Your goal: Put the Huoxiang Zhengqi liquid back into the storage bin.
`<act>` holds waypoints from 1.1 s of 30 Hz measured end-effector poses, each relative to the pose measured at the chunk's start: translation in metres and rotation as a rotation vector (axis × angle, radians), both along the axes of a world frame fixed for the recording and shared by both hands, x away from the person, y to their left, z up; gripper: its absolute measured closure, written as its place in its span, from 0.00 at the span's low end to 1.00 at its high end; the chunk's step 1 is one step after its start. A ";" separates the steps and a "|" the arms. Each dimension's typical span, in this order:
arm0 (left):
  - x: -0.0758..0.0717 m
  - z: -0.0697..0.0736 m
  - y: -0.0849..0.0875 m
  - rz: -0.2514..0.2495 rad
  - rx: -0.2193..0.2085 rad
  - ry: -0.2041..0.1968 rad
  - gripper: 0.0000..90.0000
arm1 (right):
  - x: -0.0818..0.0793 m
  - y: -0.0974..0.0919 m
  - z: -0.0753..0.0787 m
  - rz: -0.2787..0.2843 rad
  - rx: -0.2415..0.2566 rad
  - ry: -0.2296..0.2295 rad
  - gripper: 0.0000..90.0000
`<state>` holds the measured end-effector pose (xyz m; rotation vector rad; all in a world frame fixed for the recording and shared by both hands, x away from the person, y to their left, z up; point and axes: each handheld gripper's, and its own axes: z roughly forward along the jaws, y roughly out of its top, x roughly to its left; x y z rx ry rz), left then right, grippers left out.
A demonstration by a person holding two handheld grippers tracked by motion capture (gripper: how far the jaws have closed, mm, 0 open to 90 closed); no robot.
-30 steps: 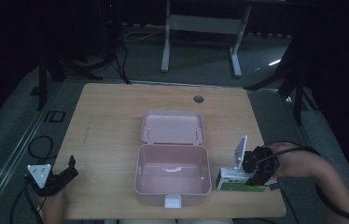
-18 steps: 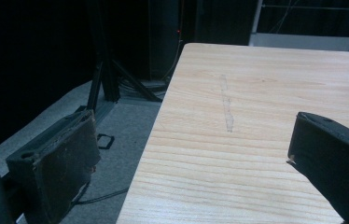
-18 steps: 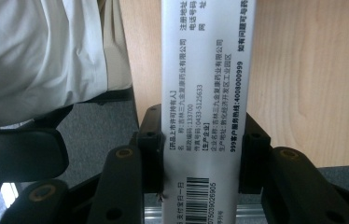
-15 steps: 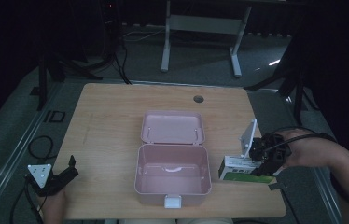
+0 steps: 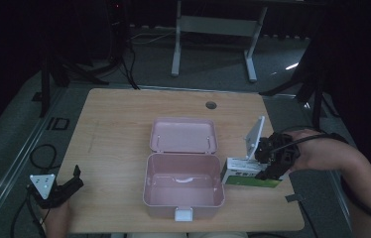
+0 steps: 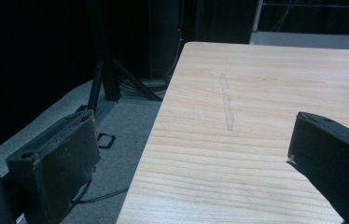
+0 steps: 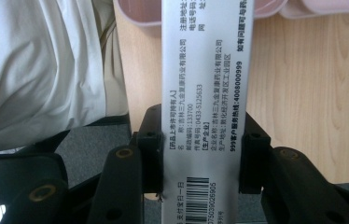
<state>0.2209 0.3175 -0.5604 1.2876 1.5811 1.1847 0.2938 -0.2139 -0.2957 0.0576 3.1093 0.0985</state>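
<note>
Wooden worktop [image 5: 119,144], seen from above, with a small round hole near its far edge. At its centre stands an open pink box [image 5: 183,186], the base empty and nearer the person, the hinged lid [image 5: 183,135] laid back flat behind it, a white latch at the front rim. To the right of the box base, the right gripper [image 5: 265,161] holds a white and green carton [image 5: 245,176] by one end; the carton lies level, its other end just beside the box's right wall. In the right gripper view the carton [image 7: 207,93] runs upward between the two black jaws, which press on its long edges; printed text and a barcode face the camera. At the near left corner of the worktop the left gripper [image 5: 72,181] hovers, its jaws standing wide apart with nothing between them, one over the worktop [image 6: 256,116] and one beyond its edge.
</note>
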 end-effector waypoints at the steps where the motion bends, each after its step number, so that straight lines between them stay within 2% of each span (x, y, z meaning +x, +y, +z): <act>1: 0.000 0.000 0.000 0.001 -0.002 -0.002 0.02 | 0.001 0.003 0.000 -0.001 0.000 0.004 0.69; 5: 0.000 0.000 0.000 0.001 -0.001 -0.001 0.02 | 0.001 0.017 0.001 0.014 -0.010 0.001 0.69; 11: 0.000 0.000 0.000 0.001 0.001 -0.001 0.02 | 0.002 0.036 0.001 0.039 0.002 0.013 0.69; 19: 0.000 0.000 0.000 0.000 -0.002 -0.003 0.02 | 0.006 0.068 -0.007 0.074 0.001 0.037 0.69; 33: 0.000 0.000 0.000 -0.002 -0.003 0.000 0.02 | 0.008 0.115 -0.020 0.117 0.024 0.047 0.69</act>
